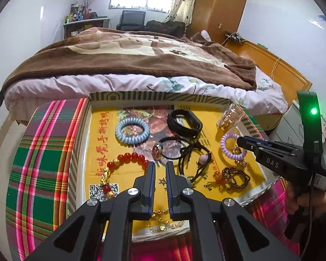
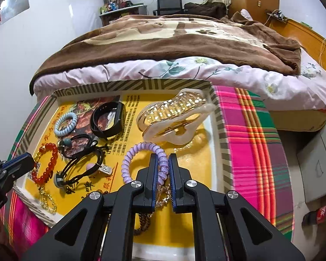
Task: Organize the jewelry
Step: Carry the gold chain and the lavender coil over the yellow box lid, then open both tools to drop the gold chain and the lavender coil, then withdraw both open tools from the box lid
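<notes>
Jewelry tray [image 1: 128, 97] on plaid-covered desk [image 1: 41, 156], bed [image 1: 128, 65] behind.
Tray holds gold hair claw [image 2: 173, 117], black band [image 2: 108, 122], blue coil tie [image 1: 132, 131], purple coil tie [image 2: 141, 163], red bead bracelet [image 1: 128, 159]. Left gripper [image 1: 160, 165] and right gripper [image 2: 163, 158] hang over the tray, fingers nearly together, nothing held.

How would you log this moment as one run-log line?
scene: jewelry in tray | left tongs: shut, empty, over red bead bracelet | right tongs: shut, empty, over purple coil hair tie
</notes>
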The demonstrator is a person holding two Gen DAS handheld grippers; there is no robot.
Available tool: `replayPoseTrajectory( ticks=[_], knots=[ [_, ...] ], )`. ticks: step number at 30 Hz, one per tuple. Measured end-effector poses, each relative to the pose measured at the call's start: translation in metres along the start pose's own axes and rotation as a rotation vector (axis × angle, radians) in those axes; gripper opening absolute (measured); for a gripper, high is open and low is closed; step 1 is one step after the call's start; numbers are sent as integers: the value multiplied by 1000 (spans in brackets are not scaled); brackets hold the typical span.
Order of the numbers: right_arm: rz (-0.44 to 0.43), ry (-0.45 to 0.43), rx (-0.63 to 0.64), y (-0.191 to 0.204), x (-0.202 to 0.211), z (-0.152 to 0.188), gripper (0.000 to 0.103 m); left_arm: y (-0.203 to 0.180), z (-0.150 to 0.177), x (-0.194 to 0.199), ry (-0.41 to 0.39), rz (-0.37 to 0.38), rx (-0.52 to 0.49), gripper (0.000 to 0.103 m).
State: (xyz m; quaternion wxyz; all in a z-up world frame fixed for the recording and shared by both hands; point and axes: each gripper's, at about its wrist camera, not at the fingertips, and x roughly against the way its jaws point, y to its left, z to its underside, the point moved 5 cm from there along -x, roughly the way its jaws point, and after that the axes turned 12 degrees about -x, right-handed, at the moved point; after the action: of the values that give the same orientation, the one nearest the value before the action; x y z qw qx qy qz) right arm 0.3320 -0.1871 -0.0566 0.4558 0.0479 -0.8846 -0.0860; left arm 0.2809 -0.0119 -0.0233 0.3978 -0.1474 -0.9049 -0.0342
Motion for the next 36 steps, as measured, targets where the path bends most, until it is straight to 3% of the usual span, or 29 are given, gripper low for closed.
replayPoseTrajectory(
  ticks=[10,13,15,17,24,36],
  knots=[
    [-2,24,-3,3,-10,0,12,4,7,-4,22,-22,11,11],
    [-7,18,-4,4,-7,1,23,2,8,-1,25,-43,0,25],
    [-15,6,-6,5,-2,2,38,1,10,3,19,-45,2,42],
    [-28,1,-10,7,3,3,43,-1,10,7,17,-53,3,46],
    [-39,-44,-10,13,30,13,43,-12,12,30,-5,-84,-11,63],
    [-37,-131,-42,15,86,58,45,-36,38,76,-39,-175,-21,76]
  ],
)
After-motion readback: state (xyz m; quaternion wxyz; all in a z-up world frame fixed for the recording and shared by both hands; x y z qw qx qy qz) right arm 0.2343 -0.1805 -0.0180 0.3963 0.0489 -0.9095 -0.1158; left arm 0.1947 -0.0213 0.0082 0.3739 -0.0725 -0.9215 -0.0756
